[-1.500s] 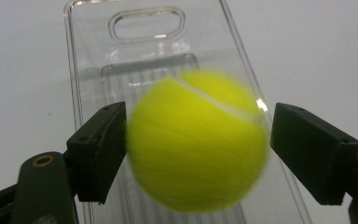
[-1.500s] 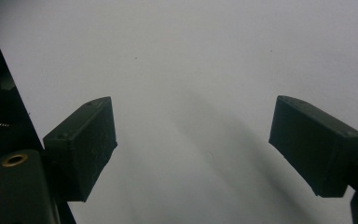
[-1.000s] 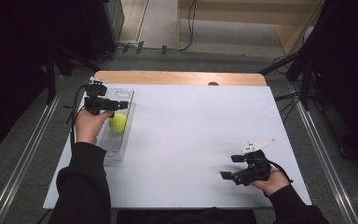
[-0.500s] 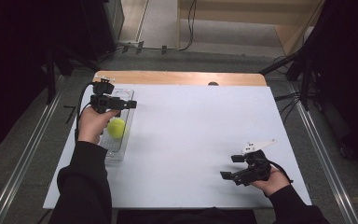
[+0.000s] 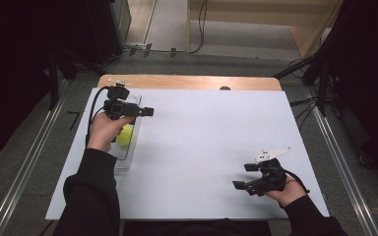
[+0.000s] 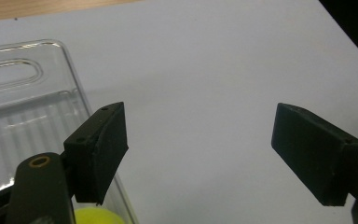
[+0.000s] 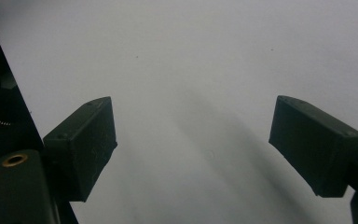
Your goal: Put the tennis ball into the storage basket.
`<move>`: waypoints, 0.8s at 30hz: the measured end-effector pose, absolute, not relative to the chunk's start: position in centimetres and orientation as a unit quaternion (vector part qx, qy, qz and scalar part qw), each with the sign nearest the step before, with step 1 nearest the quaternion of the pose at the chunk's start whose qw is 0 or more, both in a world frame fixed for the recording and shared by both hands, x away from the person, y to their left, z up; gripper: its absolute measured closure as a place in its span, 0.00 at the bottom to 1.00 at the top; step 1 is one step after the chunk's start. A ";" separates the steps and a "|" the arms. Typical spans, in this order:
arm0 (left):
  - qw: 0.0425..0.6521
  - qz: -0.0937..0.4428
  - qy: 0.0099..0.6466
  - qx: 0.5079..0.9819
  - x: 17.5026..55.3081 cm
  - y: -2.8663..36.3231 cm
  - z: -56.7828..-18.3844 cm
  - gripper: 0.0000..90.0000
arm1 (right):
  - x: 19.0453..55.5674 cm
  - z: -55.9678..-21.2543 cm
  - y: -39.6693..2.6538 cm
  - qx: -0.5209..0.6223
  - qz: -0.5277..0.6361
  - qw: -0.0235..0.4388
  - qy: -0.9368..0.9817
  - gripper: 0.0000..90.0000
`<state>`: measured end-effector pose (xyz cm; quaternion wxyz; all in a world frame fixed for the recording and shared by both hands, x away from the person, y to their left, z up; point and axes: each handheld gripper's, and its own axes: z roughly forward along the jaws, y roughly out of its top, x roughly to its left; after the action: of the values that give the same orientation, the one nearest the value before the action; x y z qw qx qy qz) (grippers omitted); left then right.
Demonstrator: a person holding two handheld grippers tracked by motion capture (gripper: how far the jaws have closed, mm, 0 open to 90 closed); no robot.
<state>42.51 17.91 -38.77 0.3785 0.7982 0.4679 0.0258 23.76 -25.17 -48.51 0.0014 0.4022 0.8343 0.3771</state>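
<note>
Left hand-held gripper [image 5: 145,111] lifted off yellow ball [image 5: 124,135] toward 1 o'clock, jaws apart, empty; ball in clear tray [image 5: 134,98] at tabletop [image 5: 216,137] 9 o'clock edge; right hand-held gripper [image 5: 239,176] unmoved, apart; centre bare

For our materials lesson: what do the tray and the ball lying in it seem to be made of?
The tray looks like thin clear plastic, glossy: the white table shows through it, with bright glints along its moulded ridges and rim. The ball is yellow-green with a dull, unshiny surface; felt, foam or rubber cannot be told apart here.
</note>
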 end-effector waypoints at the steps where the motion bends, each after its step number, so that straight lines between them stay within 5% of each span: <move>1: 0.379 0.023 0.466 0.800 42.5 17.8 -38.8 0.22 | 23.8 -48.5 -25.2 0.403 0.377 0.002 0.834 0.14; 24: 0.383 -0.007 0.428 0.819 41.8 14.2 -39.0 0.22 | 23.6 -48.5 -25.3 0.404 0.378 0.001 0.833 0.14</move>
<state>41.82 14.24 -39.05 0.3833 0.8185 0.4279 -0.0068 23.65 -25.31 -48.52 0.0008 0.4035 0.8333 0.3778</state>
